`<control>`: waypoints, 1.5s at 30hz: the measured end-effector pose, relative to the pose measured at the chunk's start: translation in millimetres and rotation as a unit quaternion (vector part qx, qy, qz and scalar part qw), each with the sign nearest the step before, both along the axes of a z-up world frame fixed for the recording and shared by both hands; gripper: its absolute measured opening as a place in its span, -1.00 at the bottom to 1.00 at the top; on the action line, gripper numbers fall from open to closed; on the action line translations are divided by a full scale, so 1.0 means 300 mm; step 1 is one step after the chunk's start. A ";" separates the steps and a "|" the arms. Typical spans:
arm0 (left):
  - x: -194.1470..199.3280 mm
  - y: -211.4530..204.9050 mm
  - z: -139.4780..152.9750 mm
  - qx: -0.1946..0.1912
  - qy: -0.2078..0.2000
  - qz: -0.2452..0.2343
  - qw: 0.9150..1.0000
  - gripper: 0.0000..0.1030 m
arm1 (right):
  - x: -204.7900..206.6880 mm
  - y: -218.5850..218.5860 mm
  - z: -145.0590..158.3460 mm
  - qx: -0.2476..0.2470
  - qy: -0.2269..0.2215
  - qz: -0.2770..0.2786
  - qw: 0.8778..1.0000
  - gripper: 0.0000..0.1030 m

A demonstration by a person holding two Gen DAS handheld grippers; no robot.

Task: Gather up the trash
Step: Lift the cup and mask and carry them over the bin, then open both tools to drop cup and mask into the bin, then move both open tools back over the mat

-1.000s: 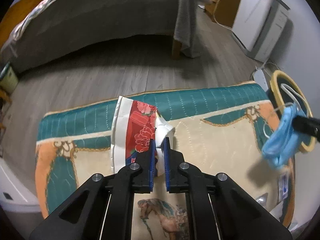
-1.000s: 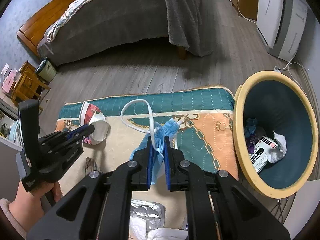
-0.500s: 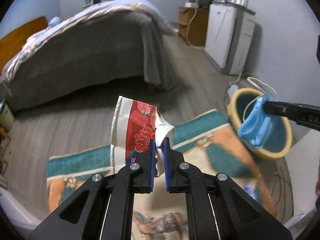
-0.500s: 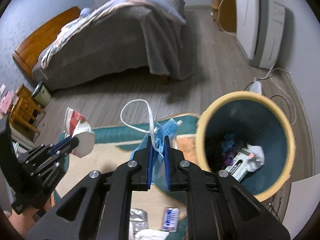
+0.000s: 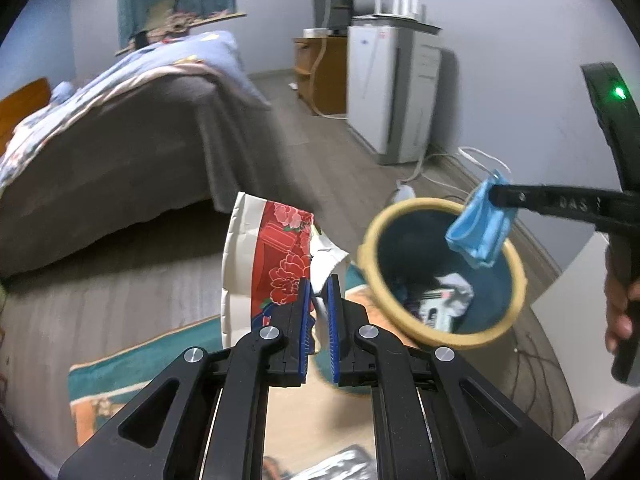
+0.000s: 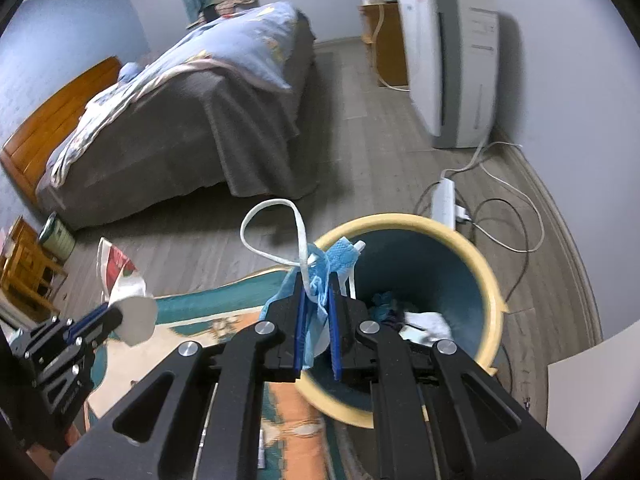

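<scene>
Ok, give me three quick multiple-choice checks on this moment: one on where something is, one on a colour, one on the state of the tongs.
1. Where is the face mask?
A. lying on the rug
B. held above the open bin
C. on the bed

2. What colour is the rim of the bin?
A. red
B. black
C. pale yellow

3. What are the left tongs doing?
A. shut on the crushed paper cup
B. wide open, holding nothing
C. resting inside the bin

Answers:
1. B: the left view shows the mask hanging from the right tongs over the bin's mouth.
2. C: the rim is yellow around a teal inside.
3. A: the blue pads pinch the red-flowered paper cup, held up in the air.
</scene>
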State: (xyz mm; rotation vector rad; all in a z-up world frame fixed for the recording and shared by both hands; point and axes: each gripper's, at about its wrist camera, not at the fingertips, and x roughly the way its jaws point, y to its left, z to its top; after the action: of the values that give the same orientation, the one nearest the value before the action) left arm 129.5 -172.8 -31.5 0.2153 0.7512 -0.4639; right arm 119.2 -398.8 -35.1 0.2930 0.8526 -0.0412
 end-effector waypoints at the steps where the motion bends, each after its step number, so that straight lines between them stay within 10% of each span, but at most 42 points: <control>1: -0.007 -0.027 -0.005 0.001 0.000 -0.008 1.000 -0.83 | -0.003 -0.021 -0.002 0.000 0.000 -0.005 1.000 -0.81; 17: -0.013 -0.452 -0.233 0.052 0.027 -0.147 0.987 -0.82 | 0.013 -0.251 -0.165 0.022 0.051 -0.067 0.996 -0.80; 29: 0.041 -0.433 -0.300 0.060 0.046 -0.132 0.988 -0.46 | 0.045 -0.273 -0.250 0.056 0.072 -0.075 0.993 -0.62; 32: 0.031 -0.402 -0.283 0.050 0.038 -0.118 0.991 0.13 | 0.055 -0.265 -0.259 0.056 0.075 -0.075 0.993 -0.15; 39: 0.017 -0.343 -0.250 0.034 0.030 -0.094 0.995 0.80 | 0.041 -0.270 -0.238 0.039 0.073 -0.090 0.992 0.52; 42: 0.012 -0.302 -0.220 0.020 0.030 -0.068 0.997 0.86 | 0.027 -0.272 -0.202 0.023 0.062 -0.100 0.993 0.91; 45: 0.000 -0.255 -0.187 0.017 0.030 -0.046 0.998 0.87 | 0.005 -0.270 -0.172 0.008 0.058 -0.109 0.992 0.89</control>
State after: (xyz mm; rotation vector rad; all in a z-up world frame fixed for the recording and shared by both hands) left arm 129.4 -249.4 -87.6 0.2690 0.8108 -0.5481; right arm 120.8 -479.9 -86.7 0.4010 0.9336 -0.2571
